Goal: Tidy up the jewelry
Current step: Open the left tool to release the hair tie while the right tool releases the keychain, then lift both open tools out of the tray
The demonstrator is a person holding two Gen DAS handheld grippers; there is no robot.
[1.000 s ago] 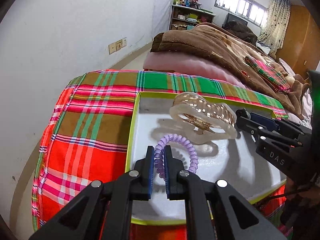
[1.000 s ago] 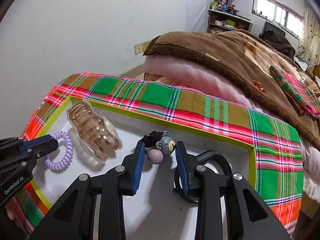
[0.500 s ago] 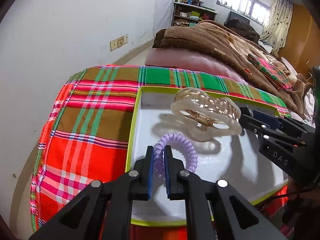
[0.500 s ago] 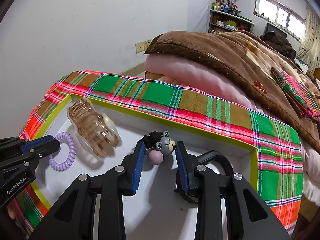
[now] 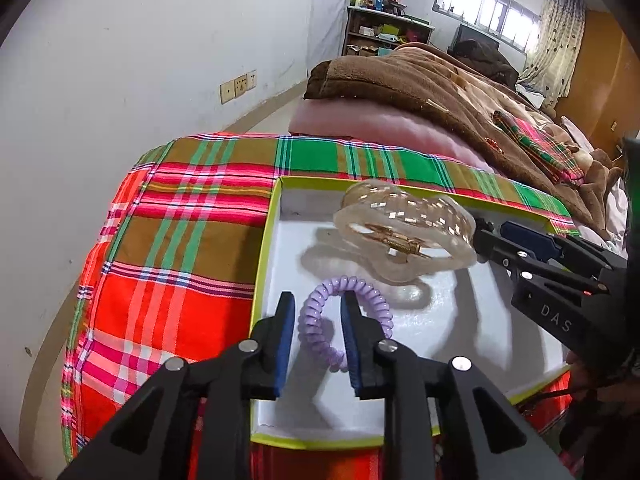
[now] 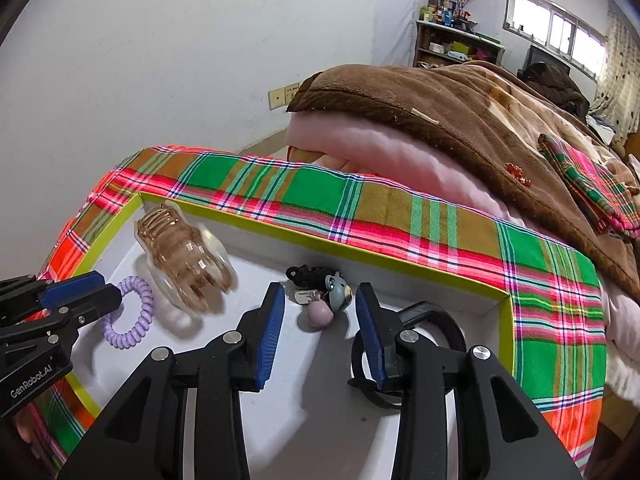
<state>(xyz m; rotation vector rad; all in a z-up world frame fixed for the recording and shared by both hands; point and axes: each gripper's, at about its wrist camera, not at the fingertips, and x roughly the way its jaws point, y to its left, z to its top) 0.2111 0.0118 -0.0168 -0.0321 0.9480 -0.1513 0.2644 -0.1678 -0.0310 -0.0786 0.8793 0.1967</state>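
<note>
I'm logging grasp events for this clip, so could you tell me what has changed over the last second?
The left gripper has opened and let go of the purple spiral hair tie, which now lies in the white tray with one side between the parted fingers. The right gripper stays open around the bear charm; the clear hair claw has not moved.

Walls: plain white plaster wall (image 5: 120, 60) with beige socket plates (image 5: 238, 86) | Far end: dark wooden shelf unit (image 6: 452, 46) beside bright barred window (image 5: 492, 10), patterned curtain (image 5: 560, 40) | Bed: brown fleece blanket (image 6: 440, 112) over pink quilt (image 6: 380, 152)
</note>
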